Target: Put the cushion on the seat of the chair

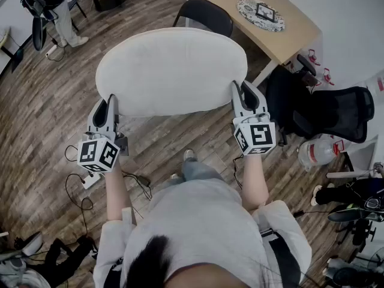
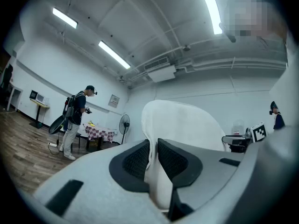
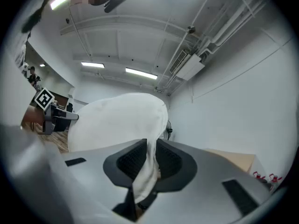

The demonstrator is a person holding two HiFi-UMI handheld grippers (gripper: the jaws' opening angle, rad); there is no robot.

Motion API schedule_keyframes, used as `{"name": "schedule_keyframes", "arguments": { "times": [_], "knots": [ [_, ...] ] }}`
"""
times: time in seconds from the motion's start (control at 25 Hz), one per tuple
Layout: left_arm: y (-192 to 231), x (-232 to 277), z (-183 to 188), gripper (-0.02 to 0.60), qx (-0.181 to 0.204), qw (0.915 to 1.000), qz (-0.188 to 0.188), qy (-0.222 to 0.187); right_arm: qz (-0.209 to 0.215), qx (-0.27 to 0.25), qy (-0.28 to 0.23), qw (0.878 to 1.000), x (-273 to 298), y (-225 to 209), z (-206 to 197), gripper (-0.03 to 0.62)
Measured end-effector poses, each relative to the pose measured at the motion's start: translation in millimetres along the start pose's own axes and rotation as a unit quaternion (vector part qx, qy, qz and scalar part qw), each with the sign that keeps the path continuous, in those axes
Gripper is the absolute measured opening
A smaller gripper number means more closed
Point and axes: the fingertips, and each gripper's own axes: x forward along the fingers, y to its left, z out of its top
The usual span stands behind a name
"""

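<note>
A white oval cushion [image 1: 172, 71] hangs flat in the air between my two grippers, above the wooden floor. My left gripper [image 1: 111, 108] is shut on its near left edge, and my right gripper [image 1: 242, 95] is shut on its near right edge. In the left gripper view the cushion [image 2: 180, 122] runs pinched between the dark pads [image 2: 136, 160]. The right gripper view shows the same: the cushion [image 3: 117, 120] is squeezed between the pads [image 3: 133, 160]. A black chair [image 1: 204, 14] stands beyond the cushion, its backrest showing and its seat hidden behind the cushion.
A light wooden table [image 1: 267, 14] with a round patterned plate [image 1: 260, 13] stands at the back right. A black office chair [image 1: 336, 113] and a water jug [image 1: 317, 151] are at the right. A person with a backpack [image 1: 51, 5] stands at the far left. Cables [image 1: 84, 182] lie on the floor.
</note>
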Motion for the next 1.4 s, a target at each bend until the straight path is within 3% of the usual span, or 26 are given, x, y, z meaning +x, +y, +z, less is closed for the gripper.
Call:
{"name": "schedule_keyframes", "arguments": {
  "times": [0.52,1.4],
  "knots": [
    [6.8,26.6,-0.7,0.044,-0.002,1.0,0.004,0.003,0.005,0.002,0.001,1.0,26.7,-12.9,-5.6,0.048],
    [2.6,137.8,-18.0,0.044,-0.003,0.9997,0.024,0.001,0.022,0.03,0.002,0.999,121.0,-93.7,-38.4,0.048]
  ]
}}
